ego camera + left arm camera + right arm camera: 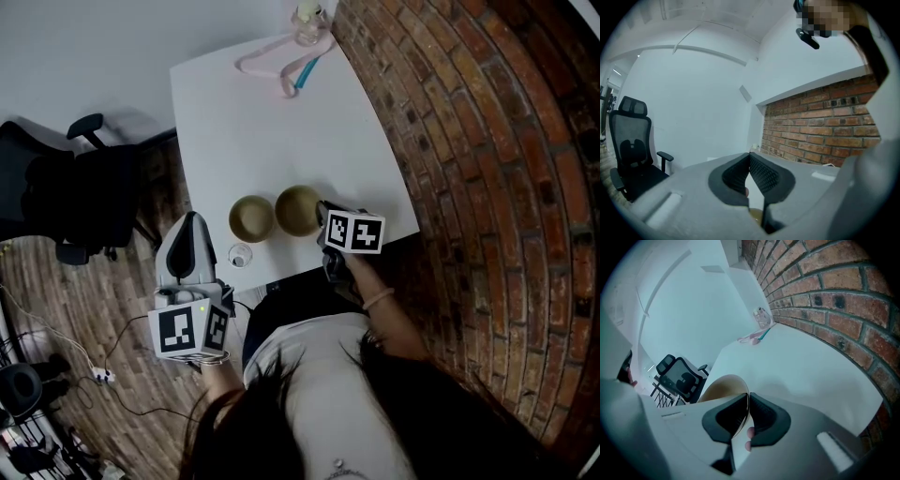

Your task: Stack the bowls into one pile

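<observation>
- Black ribbed pads (pixel 764 176) of my left claw (pixel 750 161) meet at their tips with nothing between them. It hangs low by my side, off the near-left corner of the white table (pixel 281 122), so it has no part in the job yet.
- My right claw (pixel 748 404) is pinched on the thin rim of the right bowl (pixel 719 387): one pad sits inside the wall and the other outside.
- That tan bowl sits close to the table's near edge, and the left bowl (pixel 251 217) is just beside it, mouth up. Their rims are close, but I cannot tell whether they touch, or whether the held bowl is off the surface.
- A small clear glass (pixel 240 255) stands at the near edge, just in front of the left bowl.
- Progress, as I judge it: nothing is stacked. The two bowls are side by side, so only the grip is done. What remains is to lift the held bowl, carry it over its neighbour, lower it inside and let go.
- A rim pinch may let the bowl swing, so I would keep it level.
- Far across the table lie a pink hanger (pixel 272 58) and a jar (pixel 309 23), well apart from the bowls.
</observation>
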Tool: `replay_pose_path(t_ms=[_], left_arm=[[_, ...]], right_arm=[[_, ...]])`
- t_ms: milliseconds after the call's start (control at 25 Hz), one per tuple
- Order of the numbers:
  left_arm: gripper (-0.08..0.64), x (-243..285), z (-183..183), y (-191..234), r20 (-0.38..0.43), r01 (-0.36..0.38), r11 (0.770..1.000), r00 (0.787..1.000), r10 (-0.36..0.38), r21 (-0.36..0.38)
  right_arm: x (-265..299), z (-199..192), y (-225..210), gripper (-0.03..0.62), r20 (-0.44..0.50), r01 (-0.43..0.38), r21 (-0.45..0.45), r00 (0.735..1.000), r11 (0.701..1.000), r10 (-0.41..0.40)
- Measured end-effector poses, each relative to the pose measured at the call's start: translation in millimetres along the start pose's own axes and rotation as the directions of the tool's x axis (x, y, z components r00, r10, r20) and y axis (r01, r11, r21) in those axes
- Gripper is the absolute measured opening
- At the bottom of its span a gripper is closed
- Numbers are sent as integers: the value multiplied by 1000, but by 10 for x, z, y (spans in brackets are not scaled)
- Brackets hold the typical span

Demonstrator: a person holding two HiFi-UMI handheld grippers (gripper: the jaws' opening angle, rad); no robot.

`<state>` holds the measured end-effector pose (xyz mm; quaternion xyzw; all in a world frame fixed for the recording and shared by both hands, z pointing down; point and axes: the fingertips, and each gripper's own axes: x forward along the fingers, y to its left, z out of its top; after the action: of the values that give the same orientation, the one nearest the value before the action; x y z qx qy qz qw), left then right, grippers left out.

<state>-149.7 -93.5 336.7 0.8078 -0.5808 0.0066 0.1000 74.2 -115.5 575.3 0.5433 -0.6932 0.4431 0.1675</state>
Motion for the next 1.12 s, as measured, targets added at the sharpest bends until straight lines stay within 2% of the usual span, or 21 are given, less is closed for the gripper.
replay_pose_path(t_ms=[1120], left_arm=[[-1, -433, 63, 410, 35, -135, 991, 990, 135, -22]], right_arm=[[191, -45, 546, 23, -48, -103, -56, 994, 993, 100]])
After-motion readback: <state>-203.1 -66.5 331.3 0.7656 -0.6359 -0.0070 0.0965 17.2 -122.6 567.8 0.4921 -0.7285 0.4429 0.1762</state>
